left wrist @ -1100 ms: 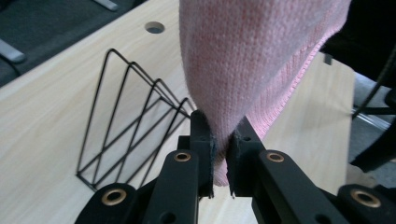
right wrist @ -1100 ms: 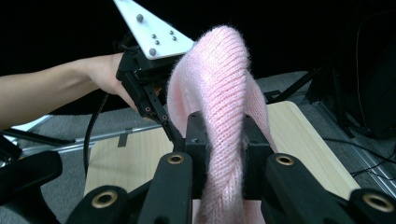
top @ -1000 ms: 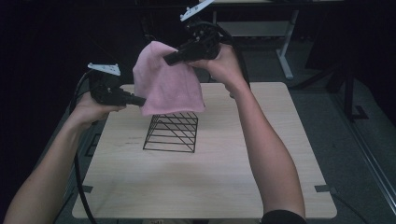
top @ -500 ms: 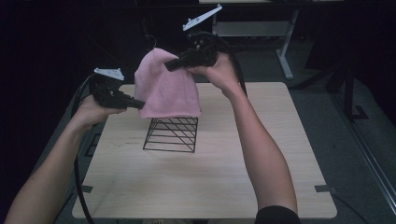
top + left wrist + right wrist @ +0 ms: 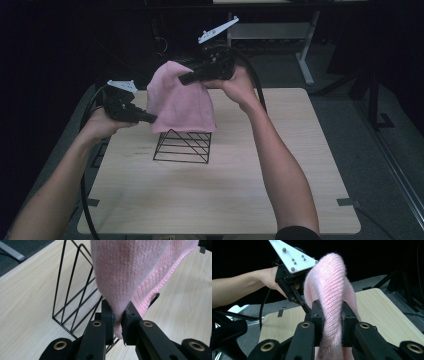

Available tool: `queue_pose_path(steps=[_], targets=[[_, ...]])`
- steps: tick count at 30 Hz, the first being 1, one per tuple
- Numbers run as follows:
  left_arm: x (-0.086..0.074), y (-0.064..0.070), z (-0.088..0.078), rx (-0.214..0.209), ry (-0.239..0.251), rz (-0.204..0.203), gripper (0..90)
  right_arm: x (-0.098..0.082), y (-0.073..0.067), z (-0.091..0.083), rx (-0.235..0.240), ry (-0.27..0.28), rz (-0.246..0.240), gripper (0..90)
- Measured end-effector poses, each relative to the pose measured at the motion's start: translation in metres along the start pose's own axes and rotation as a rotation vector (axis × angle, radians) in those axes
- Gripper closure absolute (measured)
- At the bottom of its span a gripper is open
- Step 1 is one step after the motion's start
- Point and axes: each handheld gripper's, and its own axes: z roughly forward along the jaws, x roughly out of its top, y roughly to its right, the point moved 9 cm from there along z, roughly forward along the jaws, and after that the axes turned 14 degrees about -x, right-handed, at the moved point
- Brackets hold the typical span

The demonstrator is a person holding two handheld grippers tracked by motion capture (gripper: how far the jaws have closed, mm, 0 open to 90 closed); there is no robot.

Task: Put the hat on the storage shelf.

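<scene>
While the pink knit cloth (image 5: 181, 102) hangs draped between the two hands, its lower edge now reaches the top of the black wire rack (image 5: 183, 146), where a second ago it was held visibly higher above the wires; both hands have come down with it, which suggests the cloth is being lowered onto the rack and that the drape is close to landing. The left hand-held gripper (image 5: 151, 119) is clamped on the cloth's lower left edge, and the right hand-held gripper (image 5: 184, 78) is clamped on a bunched fold near its top, farther from the person. Beneath them the rack stands upright on the pale wooden counter (image 5: 300, 165), near its middle. The left gripper view gives what the high view cannot: the jaws pressed tight on a thin pinch of knit (image 5: 120, 315), the ribbed hem (image 5: 160, 277) trailing off to the side, and the rack's slanted wires (image 5: 72, 292) just beside the jaws. The right gripper view shows a thick roll of cloth (image 5: 332, 315) filling the gap between its own jaws, with the other hand's gripper and its grey plate (image 5: 293, 257) beyond. The high view alone shows how cloth, rack and counter sit together.
</scene>
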Motion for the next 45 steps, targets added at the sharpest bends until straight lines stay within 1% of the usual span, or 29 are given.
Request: queue_pose_path(steps=[1,2,4,7,12,14,17,21,22,26,27,31,32,36,43,44,45], targets=[[-0.002,-0.001,0.0,0.004,-0.004,0.0,82.0,-0.001,0.0,0.002,0.002,0.002,-0.008,76.9],[-0.003,-0.001,0.0,0.003,0.003,-0.001,81.9,-0.002,-0.002,0.003,0.01,0.002,-0.009,76.9],[-0.005,-0.002,-0.002,0.004,0.006,-0.005,82.0,-0.004,-0.003,0.005,0.009,0.006,-0.014,76.9],[-0.009,-0.003,-0.002,0.006,0.009,-0.011,82.0,-0.006,-0.005,0.008,0.018,0.007,-0.014,76.8],[-0.014,-0.003,-0.002,0.006,0.006,-0.008,82.0,-0.01,-0.007,0.01,0.027,-0.001,-0.011,76.6],[-0.015,-0.003,-0.001,0.013,-0.004,-0.009,82.0,-0.011,-0.008,0.011,0.025,-0.005,-0.013,76.6],[-0.017,-0.002,0.0,0.024,-0.018,-0.001,82.0,-0.015,-0.009,0.013,0.028,-0.014,-0.01,76.6],[-0.019,-0.002,0.001,0.024,-0.022,0.002,82.1,-0.017,-0.01,0.013,0.028,-0.019,-0.009,76.6],[-0.02,-0.002,0.002,0.022,-0.016,-0.003,82.1,-0.018,-0.01,0.014,0.029,-0.022,-0.007,76.6],[-0.026,-0.004,0.005,0.023,-0.026,-0.009,82.3,-0.022,-0.012,0.017,0.035,-0.033,-0.011,76.4],[-0.027,-0.004,0.006,0.021,-0.023,-0.016,82.3,-0.023,-0.013,0.018,0.035,-0.036,-0.012,76.4],[-0.031,-0.005,0.007,0.03,-0.039,-0.017,82.3,-0.027,-0.014,0.022,0.038,-0.052,-0.02,76.3],[-0.031,-0.005,0.007,0.034,-0.042,-0.015,82.3,-0.028,-0.015,0.023,0.042,-0.054,-0.013,76.3],[-0.034,-0.006,0.008,0.034,-0.043,-0.017,82.3,-0.03,-0.016,0.024,0.042,-0.051,-0.01,76.2],[-0.042,-0.008,0.013,0.034,-0.053,-0.025,82.3,-0.04,-0.016,0.028,0.043,-0.067,-0.005,76.1],[-0.044,-0.008,0.013,0.036,-0.053,-0.029,82.3,-0.041,-0.017,0.029,0.049,-0.073,0.004,76.1],[-0.045,-0.009,0.014,0.037,-0.061,-0.028,82.4,-0.042,-0.016,0.03,0.047,-0.071,-0.006,76.1]])
